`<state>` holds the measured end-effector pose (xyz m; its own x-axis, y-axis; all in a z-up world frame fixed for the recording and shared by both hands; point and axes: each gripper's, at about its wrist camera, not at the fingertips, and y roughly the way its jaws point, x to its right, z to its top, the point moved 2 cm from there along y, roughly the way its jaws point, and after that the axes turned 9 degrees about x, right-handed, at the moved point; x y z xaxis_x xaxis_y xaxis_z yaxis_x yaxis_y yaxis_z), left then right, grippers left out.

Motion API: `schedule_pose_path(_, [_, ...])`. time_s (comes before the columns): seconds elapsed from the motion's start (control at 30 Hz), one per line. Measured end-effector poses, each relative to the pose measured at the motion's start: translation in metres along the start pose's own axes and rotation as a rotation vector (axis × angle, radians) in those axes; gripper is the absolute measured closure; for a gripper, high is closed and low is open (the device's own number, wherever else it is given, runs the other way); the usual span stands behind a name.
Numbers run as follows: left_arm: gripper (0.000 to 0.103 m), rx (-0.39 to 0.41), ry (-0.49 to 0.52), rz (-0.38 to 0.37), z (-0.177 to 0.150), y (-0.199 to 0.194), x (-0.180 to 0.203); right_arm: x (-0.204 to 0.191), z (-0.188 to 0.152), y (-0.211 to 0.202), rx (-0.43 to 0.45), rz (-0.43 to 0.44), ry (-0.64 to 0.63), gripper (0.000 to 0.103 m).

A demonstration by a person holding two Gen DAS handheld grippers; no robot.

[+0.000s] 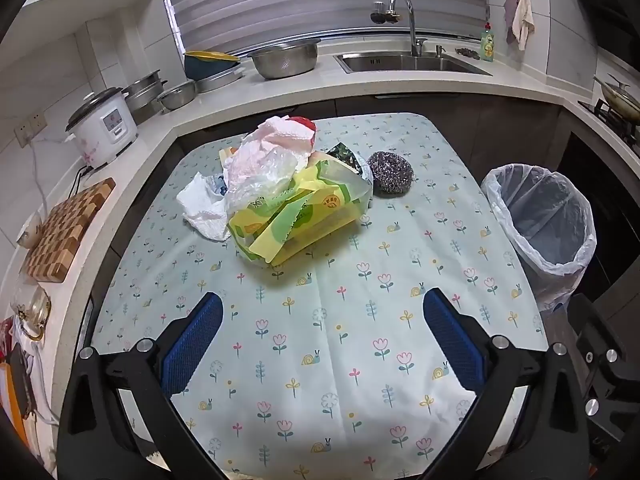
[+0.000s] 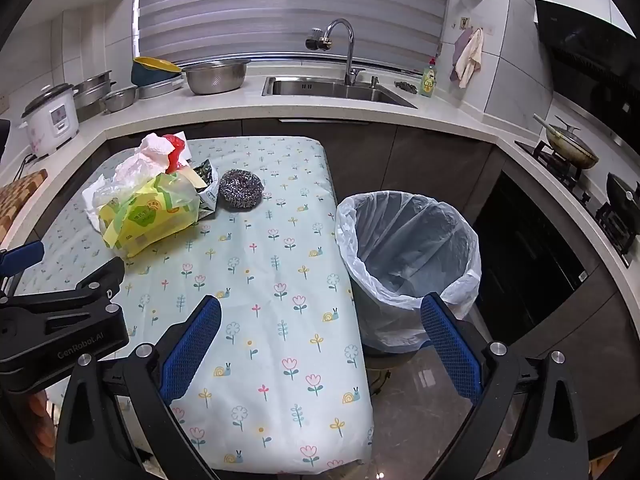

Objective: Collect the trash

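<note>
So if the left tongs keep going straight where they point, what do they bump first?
Probably the flowery tablecloth first, since the open left tongs tilt downward. Beyond it lies the yellow-green plastic wrapper in the rubbish pile, though depth is unclear.

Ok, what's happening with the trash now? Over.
Left gripper and right gripper both open, holding nothing. Trash pile on the table, untouched. Bin lined, beside the table. Nothing in the way.
</note>
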<state>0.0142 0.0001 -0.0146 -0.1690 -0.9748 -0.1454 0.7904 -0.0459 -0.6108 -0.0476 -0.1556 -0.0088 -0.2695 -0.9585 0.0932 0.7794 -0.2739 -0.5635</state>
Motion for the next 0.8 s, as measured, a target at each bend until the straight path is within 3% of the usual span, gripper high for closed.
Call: schedule_pose_path(0.8, [0.007, -0.003, -0.007, 0.004, -0.002, -0.002, -0.003, -0.003, 0.000, 0.001, 0.000, 0.002, 0.001, 0.007])
